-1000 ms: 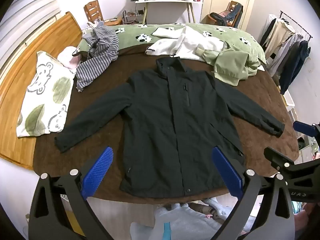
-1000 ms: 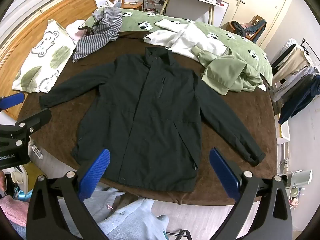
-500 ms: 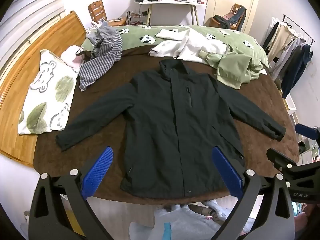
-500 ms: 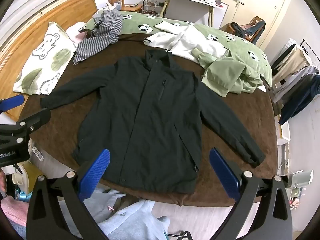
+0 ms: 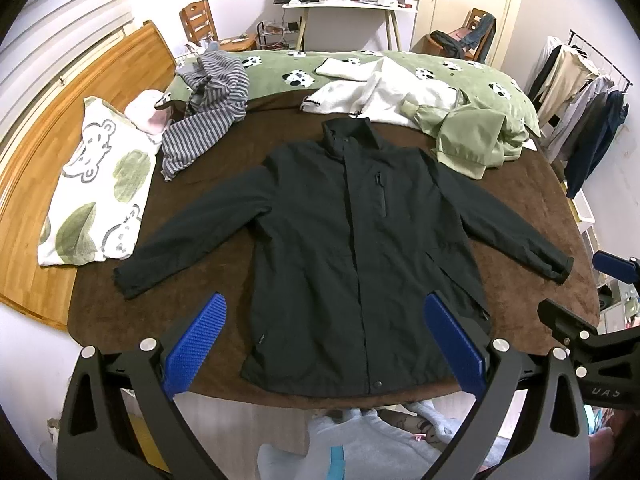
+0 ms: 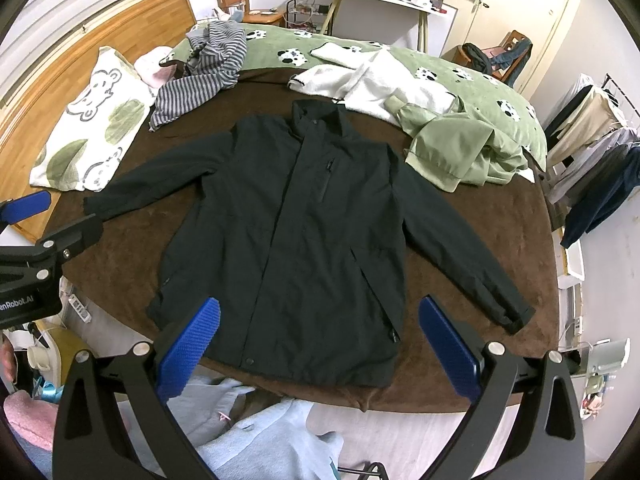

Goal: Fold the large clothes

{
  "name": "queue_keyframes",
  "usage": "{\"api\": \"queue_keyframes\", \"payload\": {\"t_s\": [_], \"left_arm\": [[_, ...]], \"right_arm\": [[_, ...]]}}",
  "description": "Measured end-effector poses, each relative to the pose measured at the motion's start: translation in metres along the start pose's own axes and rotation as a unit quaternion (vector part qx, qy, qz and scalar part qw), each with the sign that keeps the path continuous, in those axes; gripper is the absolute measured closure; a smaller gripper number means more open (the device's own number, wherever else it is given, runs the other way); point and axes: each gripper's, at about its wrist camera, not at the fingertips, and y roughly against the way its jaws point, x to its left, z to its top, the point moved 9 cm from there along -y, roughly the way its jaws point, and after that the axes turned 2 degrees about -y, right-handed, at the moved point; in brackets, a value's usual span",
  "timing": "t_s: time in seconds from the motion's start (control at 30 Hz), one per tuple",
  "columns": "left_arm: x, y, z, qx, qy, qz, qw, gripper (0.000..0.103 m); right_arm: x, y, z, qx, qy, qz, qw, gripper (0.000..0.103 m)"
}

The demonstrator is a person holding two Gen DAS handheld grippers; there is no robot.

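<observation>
A dark jacket [image 5: 360, 240] lies flat and face up on the brown blanket [image 5: 200, 304], sleeves spread to both sides, collar at the far end; it also shows in the right wrist view [image 6: 304, 236]. My left gripper [image 5: 325, 336] is open and empty, held above the jacket's hem at the near edge of the bed. My right gripper [image 6: 318, 340] is open and empty, also above the hem. The right gripper shows at the right edge of the left wrist view [image 5: 576, 308], and the left gripper at the left edge of the right wrist view [image 6: 44, 224].
A striped garment [image 5: 208, 112], a white garment [image 5: 380, 92] and a light green garment [image 5: 468, 136] lie beyond the jacket. A bear-print pillow [image 5: 96, 184] lies at the left. A light blue garment [image 6: 264, 432] lies below the bed's near edge. A clothes rack [image 5: 584, 100] stands at the right.
Both grippers have drawn back and risen slightly, so the jacket sits a little farther off in both views. The jacket itself has not moved.
</observation>
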Motion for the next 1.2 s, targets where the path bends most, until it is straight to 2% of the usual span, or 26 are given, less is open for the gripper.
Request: {"api": "queue_keyframes", "payload": {"t_s": [1.0,1.2], "left_arm": [[-0.0005,-0.0048,0.0075,-0.002,0.001,0.005,1.0000,0.006],[-0.0003,-0.0005,0.0010,0.000,0.000,0.004,1.0000,0.006]], "right_arm": [[-0.0004,0.0009,0.0014,-0.003,-0.001,0.001,1.000,0.006],[-0.0004,0.0004,0.0003,-0.003,0.000,0.002,1.000,0.006]]}}
